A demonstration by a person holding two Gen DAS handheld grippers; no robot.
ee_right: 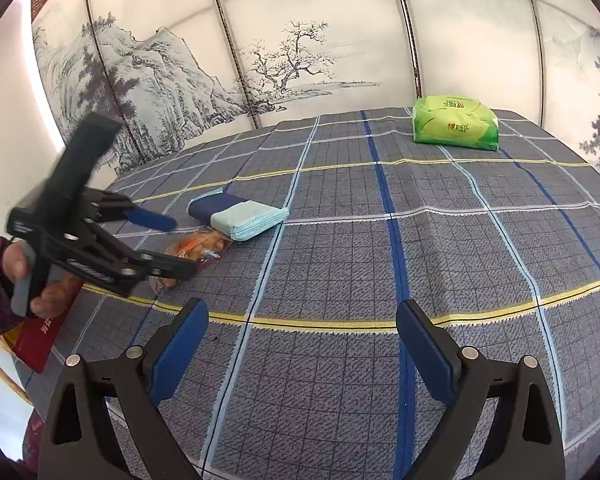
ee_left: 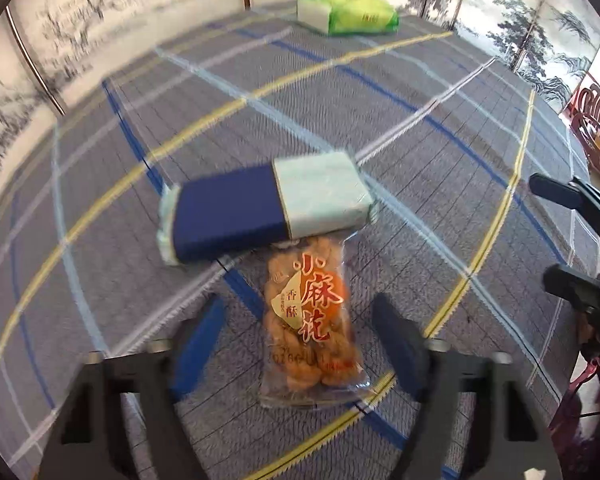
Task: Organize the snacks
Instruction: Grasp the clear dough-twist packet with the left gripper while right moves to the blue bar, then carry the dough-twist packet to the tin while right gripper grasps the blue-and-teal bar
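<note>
A clear bag of orange fried twists (ee_left: 312,320) lies on the plaid tablecloth (ee_left: 420,140). A navy and pale blue packet (ee_left: 268,208) lies just beyond it, touching its far end. My left gripper (ee_left: 304,344) is open, its fingers on either side of the twist bag's near half. My right gripper (ee_right: 302,344) is open and empty over bare cloth. In the right wrist view the left gripper (ee_right: 168,244) hovers over the twist bag (ee_right: 198,246), with the navy packet (ee_right: 240,216) behind it.
A green tissue pack (ee_left: 348,12) sits at the table's far side; it also shows in the right wrist view (ee_right: 456,124). Painted folding screens (ee_right: 300,60) surround the table. A red carved chair (ee_left: 596,124) stands at the right. The right gripper (ee_left: 572,240) shows at the left wrist view's right edge.
</note>
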